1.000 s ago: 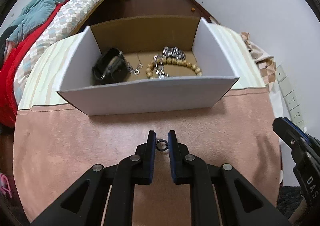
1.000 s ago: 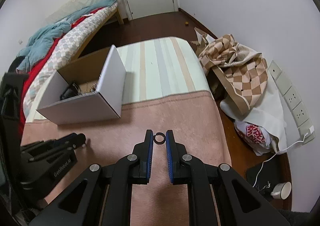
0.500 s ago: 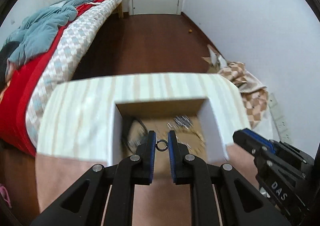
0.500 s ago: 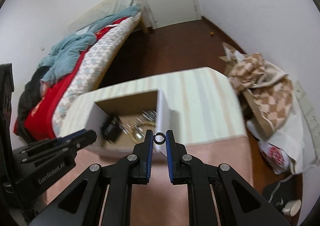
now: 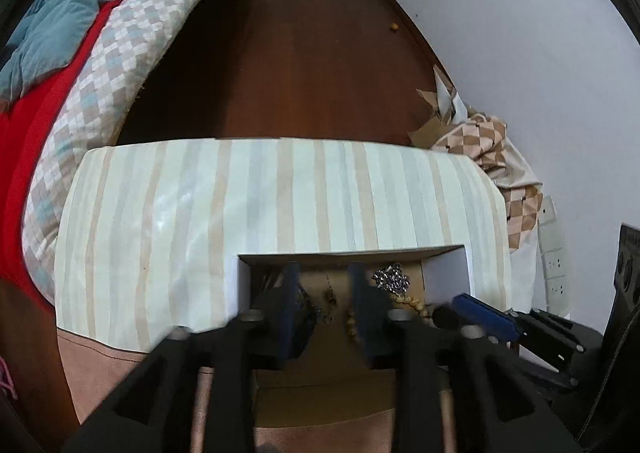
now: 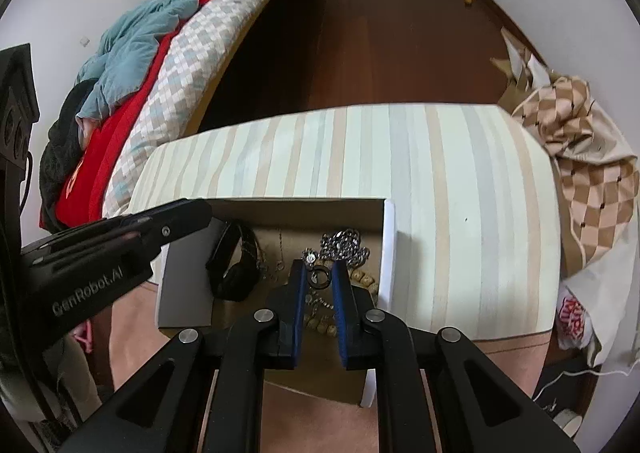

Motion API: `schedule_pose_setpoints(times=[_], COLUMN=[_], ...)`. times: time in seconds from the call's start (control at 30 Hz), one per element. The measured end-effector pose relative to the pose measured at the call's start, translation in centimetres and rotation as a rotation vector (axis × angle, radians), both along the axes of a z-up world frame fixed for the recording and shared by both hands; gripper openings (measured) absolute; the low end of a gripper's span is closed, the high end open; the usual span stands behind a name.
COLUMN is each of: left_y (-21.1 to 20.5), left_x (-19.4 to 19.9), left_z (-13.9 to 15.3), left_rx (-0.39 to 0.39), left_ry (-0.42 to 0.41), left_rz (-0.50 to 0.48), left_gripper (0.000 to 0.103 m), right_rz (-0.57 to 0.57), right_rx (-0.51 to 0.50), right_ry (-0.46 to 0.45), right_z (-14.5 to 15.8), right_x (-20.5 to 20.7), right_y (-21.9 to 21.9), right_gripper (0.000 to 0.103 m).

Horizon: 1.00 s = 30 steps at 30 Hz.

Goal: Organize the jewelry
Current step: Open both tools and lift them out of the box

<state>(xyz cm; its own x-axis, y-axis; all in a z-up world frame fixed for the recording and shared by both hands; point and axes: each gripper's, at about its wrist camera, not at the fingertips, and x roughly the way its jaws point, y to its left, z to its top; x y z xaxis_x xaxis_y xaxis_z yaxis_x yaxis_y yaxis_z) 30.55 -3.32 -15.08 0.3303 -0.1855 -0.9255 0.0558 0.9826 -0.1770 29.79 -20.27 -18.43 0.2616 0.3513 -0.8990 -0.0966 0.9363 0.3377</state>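
A small dark metal ring (image 6: 320,277) is held between the narrowly parted fingers of the right gripper (image 6: 319,280), directly above the open white cardboard box (image 6: 389,249) — release not yet made. The left gripper (image 5: 323,303) is spread wide over the same box; nothing is seen in it. Below the fingers are counted one black watch (image 6: 234,267), one silver chain (image 6: 345,247), one wooden bead bracelet (image 6: 362,277). Judged nearly complete — one ring outstanding.
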Motion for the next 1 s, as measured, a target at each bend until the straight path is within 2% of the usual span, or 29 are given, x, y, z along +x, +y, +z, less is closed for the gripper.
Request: schedule_pose_setpoints(times=[0.07,0.17,0.23,0.27,0.3,0.37,0.43,0.5,0.57,0.63,0.67,0.83,1.0], left_y=[0.3,0.9,1.4,1.6,1.9,2.3,2.9,3.3,3.4,3.6,3.7,3.7,3.6], left_x=[-0.2,-0.6,-1.3,-1.4,-2.1,-2.9,-4.2,-5.4,-6.3,-7.4,-7.9,-10.3,-13.5], left_z=[0.5,1.4,2.0,2.1,2.5,2.7,2.6,2.5,2.3,2.1,2.1,3.6,6.7], left_rx=[0.003,0.028,0.057,0.065,0.086,0.111,0.142,0.16,0.181,0.219,0.214,0.214,0.214], left_ry=[-0.018,-0.035,-0.052,-0.057,-0.071,-0.082,-0.09,-0.1,-0.104,-0.102,-0.1,-0.131,-0.19], left_rz=[0.006,0.019,0.036,0.039,0.048,0.061,0.082,0.095,0.103,0.121,0.123,0.14,0.154], left_gripper=[0.067,0.068,0.079,0.089,0.092,0.094,0.101,0.102,0.102,0.102,0.102,0.102,0.102], right_rz=[0.001,-0.009,-0.021,-0.027,-0.032,-0.041,-0.053,-0.056,-0.054,-0.049,-0.051,-0.072,-0.11], right_rx=[-0.008,-0.015,-0.027,-0.043,-0.061,-0.087,-0.124,-0.166,-0.215,-0.248,-0.263,-0.311,-0.318], right_ry=[-0.002,-0.018,-0.026,-0.035,-0.045,-0.055,-0.069,-0.082,-0.093,-0.089,-0.088,-0.119,-0.164], right_z=[0.3,0.9,1.3,1.6,1.9,2.3,2.8,3.1,3.3,3.3,3.3,4.6,7.9], right_x=[-0.2,-0.7,-1.2,-1.5,-2.0,-2.5,-3.4,-4.1,-4.8,-5.4,-5.8,-7.8,-10.5], right_y=[-0.2,-0.4,-0.7,-0.8,-0.9,-1.1,-1.3,-1.3,-1.0,-0.7,-0.6,-0.3,-0.5], right_gripper=[0.034,0.037,0.04,0.042,0.043,0.051,0.058,0.069,0.09,0.099,0.102,0.102,0.102])
